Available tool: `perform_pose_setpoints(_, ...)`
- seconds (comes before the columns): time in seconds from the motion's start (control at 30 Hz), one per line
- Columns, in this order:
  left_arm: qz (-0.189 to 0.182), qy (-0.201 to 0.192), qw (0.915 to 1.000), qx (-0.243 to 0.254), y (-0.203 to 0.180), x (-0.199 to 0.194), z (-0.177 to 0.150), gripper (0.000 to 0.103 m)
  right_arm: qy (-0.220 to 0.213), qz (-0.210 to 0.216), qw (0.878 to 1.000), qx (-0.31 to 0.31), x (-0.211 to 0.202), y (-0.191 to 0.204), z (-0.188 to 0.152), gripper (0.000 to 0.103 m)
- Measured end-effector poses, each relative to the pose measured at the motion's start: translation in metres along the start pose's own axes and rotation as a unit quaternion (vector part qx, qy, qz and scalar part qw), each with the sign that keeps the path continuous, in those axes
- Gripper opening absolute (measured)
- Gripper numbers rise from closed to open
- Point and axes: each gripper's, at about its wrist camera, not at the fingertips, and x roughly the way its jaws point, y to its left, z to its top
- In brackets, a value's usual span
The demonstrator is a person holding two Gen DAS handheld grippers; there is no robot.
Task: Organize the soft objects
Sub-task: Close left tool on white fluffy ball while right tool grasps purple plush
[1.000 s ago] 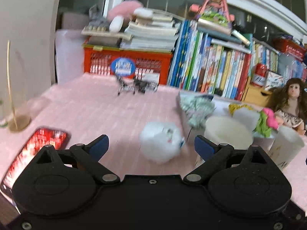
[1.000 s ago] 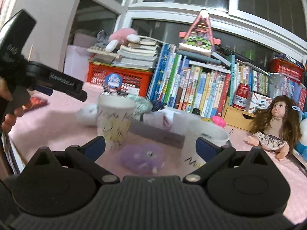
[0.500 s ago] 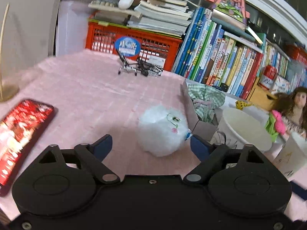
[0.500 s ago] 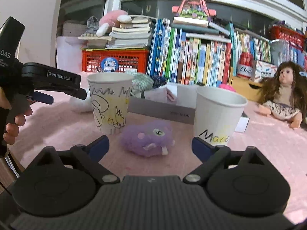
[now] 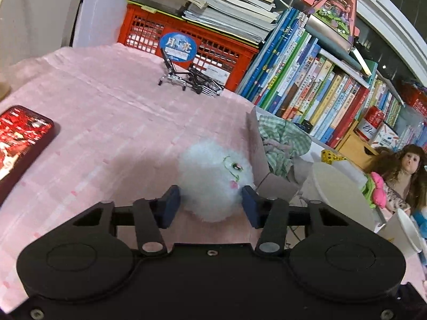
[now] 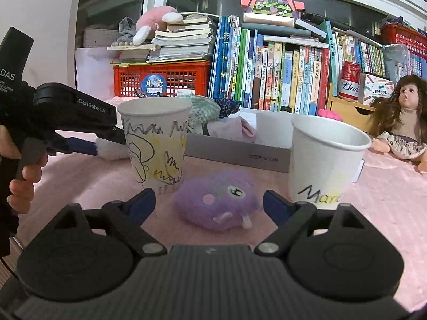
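Observation:
A white fluffy plush ball (image 5: 213, 178) lies on the pink tablecloth beside a cardboard box (image 5: 269, 178) of cloths. My left gripper (image 5: 210, 205) has closed in on it, with both blue pads touching its sides. It also shows in the right wrist view (image 6: 112, 148), partly hidden behind a paper cup. A purple fluffy plush (image 6: 216, 200) lies on the cloth between the open fingers of my right gripper (image 6: 209, 205), which touch nothing.
Two paper cups (image 6: 154, 138) (image 6: 324, 157) stand either side of the purple plush. A phone (image 5: 18, 144) lies at the left. A doll (image 6: 400, 117), a toy cart (image 5: 189, 80), a red crate (image 5: 186, 42) and rows of books (image 6: 280, 80) line the back.
My left gripper moved forward and its fingers closed from wide open onto the white plush. My right gripper moved lower and nearer to the purple plush and stayed open.

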Motion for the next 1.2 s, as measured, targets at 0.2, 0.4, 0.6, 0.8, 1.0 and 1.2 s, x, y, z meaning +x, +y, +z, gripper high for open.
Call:
perform_pose_setpoints(0.2,0.01,0.01,0.9994,0.031,-0.007,-0.002,-0.001,0.039,0.0,0.002,1.0,-0.011,0.003,0.005,0.004,0.084)
perform_pose_setpoints(0.4,0.012,0.014,0.9971,0.074,-0.016,-0.017,-0.01,0.023,0.004,-0.011,1.0,-0.009,0.006,0.002,0.008,0.064)
perform_pose_setpoints(0.6,0.007,0.021,0.9954,0.093,-0.016,-0.033,-0.017,0.006,0.004,-0.001,1.0,-0.001,-0.001,-0.002,0.005,0.061)
perform_pose_setpoints(0.8,0.011,0.008,0.9949,0.1,-0.014,-0.044,-0.02,0.015,0.004,0.007,1.0,-0.004,-0.014,-0.002,0.003,0.061)
perform_pose_setpoints(1.0,0.031,0.0,0.9917,0.125,-0.02,-0.031,-0.013,0.048,0.0,-0.001,1.0,-0.007,-0.025,-0.005,0.0,0.062)
perform_pose_setpoints(1.2,0.048,-0.011,0.9853,0.164,-0.029,-0.012,-0.011,0.064,0.004,-0.001,1.0,-0.005,-0.024,-0.008,-0.003,0.062)
